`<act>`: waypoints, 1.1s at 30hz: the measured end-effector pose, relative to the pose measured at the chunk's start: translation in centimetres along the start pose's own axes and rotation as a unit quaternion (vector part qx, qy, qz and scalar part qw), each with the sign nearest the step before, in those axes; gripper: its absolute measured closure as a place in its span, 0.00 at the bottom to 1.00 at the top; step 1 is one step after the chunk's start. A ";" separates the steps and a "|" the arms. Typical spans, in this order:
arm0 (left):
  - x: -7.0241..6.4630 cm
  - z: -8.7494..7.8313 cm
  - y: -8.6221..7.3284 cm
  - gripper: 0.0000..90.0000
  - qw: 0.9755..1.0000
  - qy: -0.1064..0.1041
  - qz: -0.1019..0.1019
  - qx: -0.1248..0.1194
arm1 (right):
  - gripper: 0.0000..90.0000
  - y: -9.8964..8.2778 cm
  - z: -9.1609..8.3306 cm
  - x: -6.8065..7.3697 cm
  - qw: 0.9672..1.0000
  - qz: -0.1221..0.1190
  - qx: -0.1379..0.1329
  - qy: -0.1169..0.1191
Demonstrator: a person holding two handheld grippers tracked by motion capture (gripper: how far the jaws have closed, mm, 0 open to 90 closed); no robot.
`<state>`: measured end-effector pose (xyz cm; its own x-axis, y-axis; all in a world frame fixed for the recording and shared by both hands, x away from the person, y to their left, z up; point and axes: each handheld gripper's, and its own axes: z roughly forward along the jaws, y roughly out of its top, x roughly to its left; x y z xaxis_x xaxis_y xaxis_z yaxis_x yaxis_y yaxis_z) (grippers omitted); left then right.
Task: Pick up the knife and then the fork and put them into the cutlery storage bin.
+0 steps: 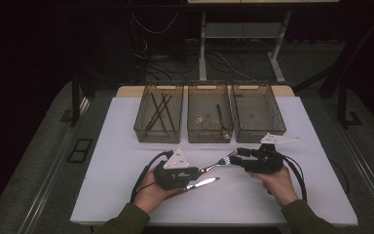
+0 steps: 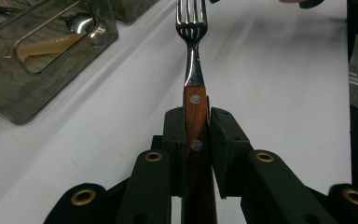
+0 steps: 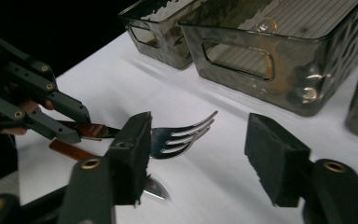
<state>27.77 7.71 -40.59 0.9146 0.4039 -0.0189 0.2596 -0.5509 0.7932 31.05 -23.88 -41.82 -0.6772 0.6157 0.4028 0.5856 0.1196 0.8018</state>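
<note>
Tongs in my left hand point(image 1: 191, 171) are clamped on the wooden, riveted handle of a fork point(image 2: 192, 56), its shiny tines raised above the white table point(image 1: 121, 146) between the pads of my right tongs point(image 3: 200, 156), which stand apart without pressing it.

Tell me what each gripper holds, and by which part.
The left gripper clamps the fork by its wooden handle. The right gripper holds nothing; its jaws stand open around the fork's tines.
</note>
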 end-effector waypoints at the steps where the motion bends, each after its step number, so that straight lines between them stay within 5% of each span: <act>1: 0.0 0.0 0.0 0.85 1.000 0.001 0.000 0.000 | 0.52 0.0 0.2 0.0 1.000 0.007 0.002 0.005; 10: 0.0 -0.1 0.0 0.85 1.000 0.012 -0.002 -0.007 | 0.70 0.2 1.3 0.0 0.999 0.031 0.003 0.026; 19: 0.2 0.0 -0.1 0.85 1.000 0.015 -0.002 -0.007 | 0.86 0.6 1.3 0.0 0.999 0.034 -0.022 0.028; 24: 0.3 0.1 -0.2 0.84 1.000 0.016 -0.005 -0.009 | 0.90 1.4 1.1 0.3 0.998 0.035 -0.035 0.042; 33: 0.8 0.2 -0.5 0.81 1.000 0.001 -0.017 -0.012 | 0.96 2.8 1.6 1.0 0.998 0.014 -0.046 0.034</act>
<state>28.40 8.16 -41.17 0.9050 0.4230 -0.0442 0.2824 -0.5200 0.8061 32.67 -21.71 -39.90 -0.6920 0.5631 0.4517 0.5629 0.0293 0.8260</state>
